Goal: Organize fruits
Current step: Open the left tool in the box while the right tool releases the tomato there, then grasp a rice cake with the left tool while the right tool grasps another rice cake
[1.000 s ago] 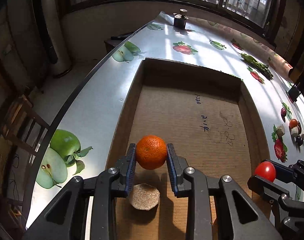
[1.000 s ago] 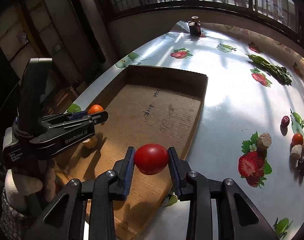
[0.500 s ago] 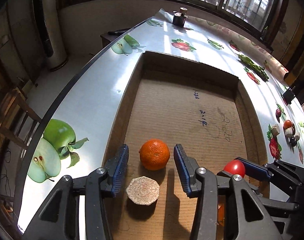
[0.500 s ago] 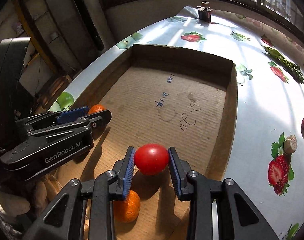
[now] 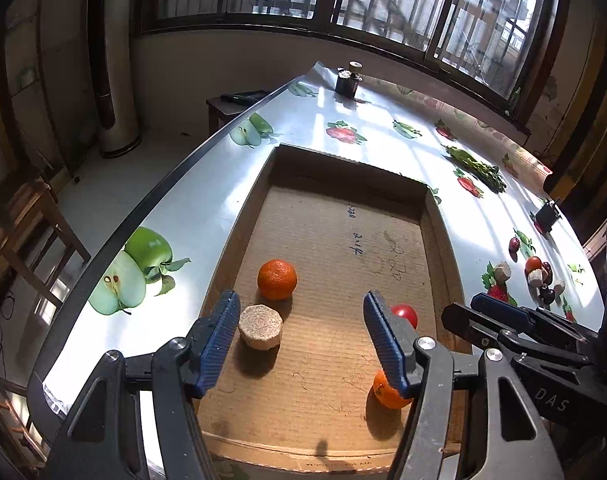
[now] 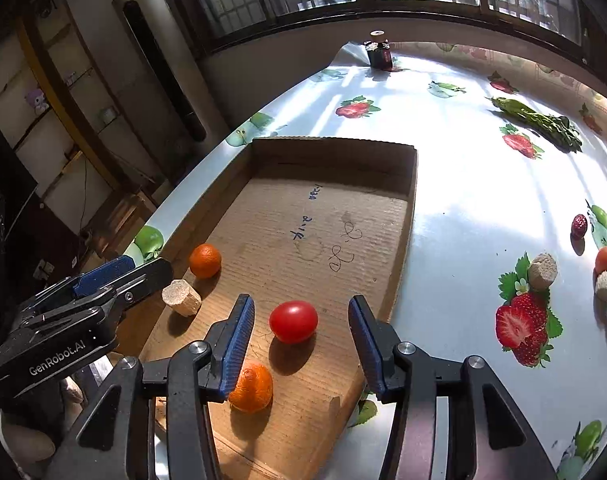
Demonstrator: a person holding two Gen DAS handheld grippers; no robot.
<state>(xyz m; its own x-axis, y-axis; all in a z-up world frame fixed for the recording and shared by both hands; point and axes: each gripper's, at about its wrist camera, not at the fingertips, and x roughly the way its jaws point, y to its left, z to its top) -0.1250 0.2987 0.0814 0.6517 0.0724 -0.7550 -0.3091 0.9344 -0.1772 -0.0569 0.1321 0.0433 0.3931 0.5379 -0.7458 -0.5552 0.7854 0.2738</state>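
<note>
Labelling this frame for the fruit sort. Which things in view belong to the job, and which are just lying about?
Job: cardboard tray; two oranges; red tomato; loose fruit cluster; left gripper and right gripper, jaws opening, nothing clamped.

Lying about: tan cork-like block; leafy greens; dark jar.

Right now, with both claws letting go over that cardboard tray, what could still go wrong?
The tomato lies free between the opening right gripper fingers; being round, it might roll when the gripper pulls away. The near orange sits right by a right finger, so a careless retreat could nudge it. More fruit pieces wait out on the tablecloth, and the two grippers, close together, could bump; the left gripper is opening too.
</note>
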